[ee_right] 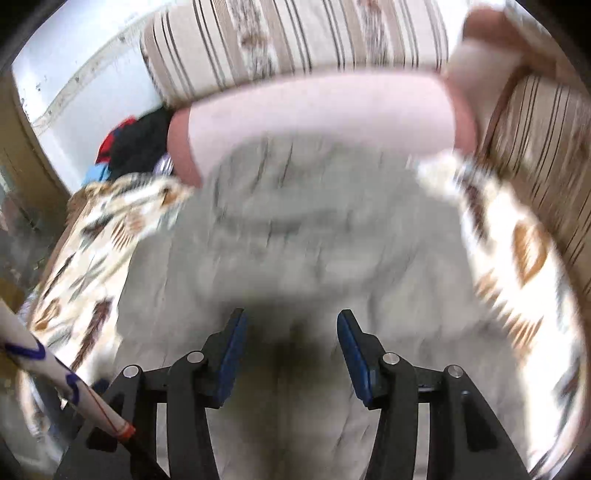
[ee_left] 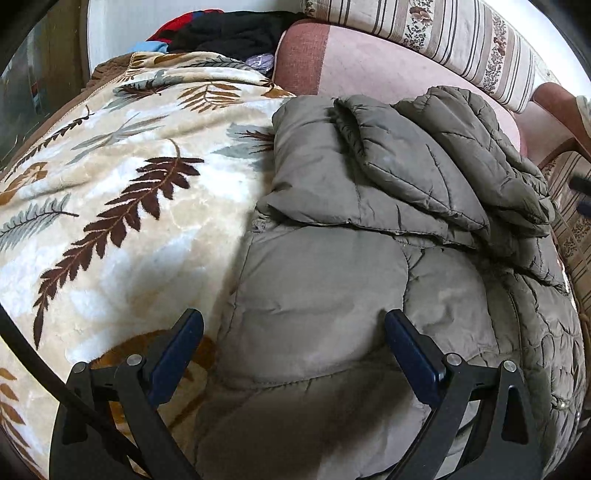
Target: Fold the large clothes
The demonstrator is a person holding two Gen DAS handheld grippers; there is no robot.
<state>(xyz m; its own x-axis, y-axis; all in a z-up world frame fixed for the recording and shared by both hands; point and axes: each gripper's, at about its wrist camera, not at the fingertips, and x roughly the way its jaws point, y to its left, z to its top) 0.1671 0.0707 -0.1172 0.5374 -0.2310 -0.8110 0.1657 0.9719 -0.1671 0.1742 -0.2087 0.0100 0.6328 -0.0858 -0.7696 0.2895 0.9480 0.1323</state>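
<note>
A large olive-grey quilted jacket [ee_left: 332, 280] lies on a cream blanket with brown leaf prints [ee_left: 122, 192]. Its sleeves are folded across the upper part [ee_left: 424, 158]. My left gripper [ee_left: 291, 317] hovers over the jacket's lower panel near its left edge. Its jaws are open wide and the blue pads [ee_left: 410, 347] grip nothing. The right wrist view is blurred. There my right gripper [ee_right: 291, 315] is above the jacket [ee_right: 295, 229], its jaws apart with only the fabric below them.
A pink cushion [ee_left: 388, 70] and a striped sofa back [ee_left: 443, 33] lie behind the jacket. A pile of dark, red and blue clothes [ee_left: 229, 33] sits at the back left. A white rod with blue marks [ee_right: 55, 373] crosses the right view's lower left.
</note>
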